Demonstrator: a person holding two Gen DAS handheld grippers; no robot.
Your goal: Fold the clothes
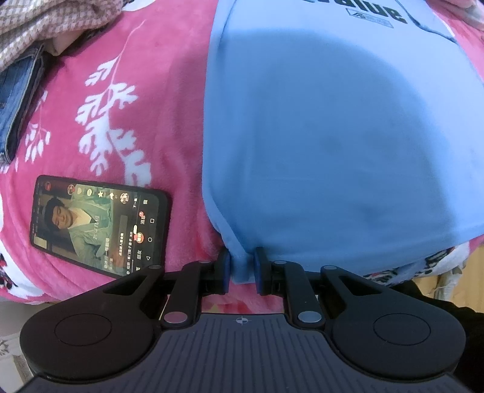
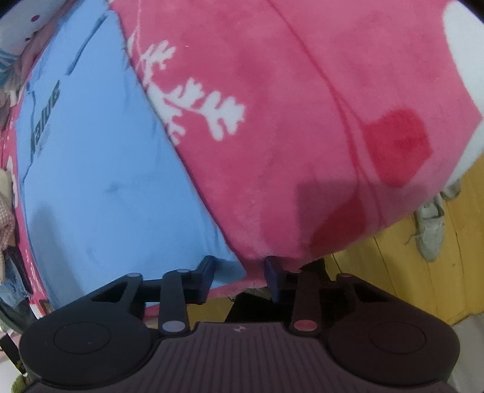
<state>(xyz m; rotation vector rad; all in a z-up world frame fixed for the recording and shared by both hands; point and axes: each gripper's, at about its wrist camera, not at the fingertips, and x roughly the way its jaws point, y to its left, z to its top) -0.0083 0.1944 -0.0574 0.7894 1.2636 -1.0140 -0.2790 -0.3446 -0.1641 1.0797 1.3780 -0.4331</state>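
A light blue T-shirt with dark lettering lies spread flat on a pink fleece blanket. My left gripper points down at the shirt's near hem corner. It is shut on a pinched fold of the blue cloth. In the right wrist view the same shirt fills the left side and the blanket the right. My right gripper straddles the shirt's other near corner and the blanket's edge. Its jaws stand partly apart and the cloth between them lies flat, not bunched.
A phone with a lit screen lies on the blanket left of the shirt. Folded jeans and a checked garment sit at the far left. Past the bed's edge are a yellow wooden floor and a pale shoe.
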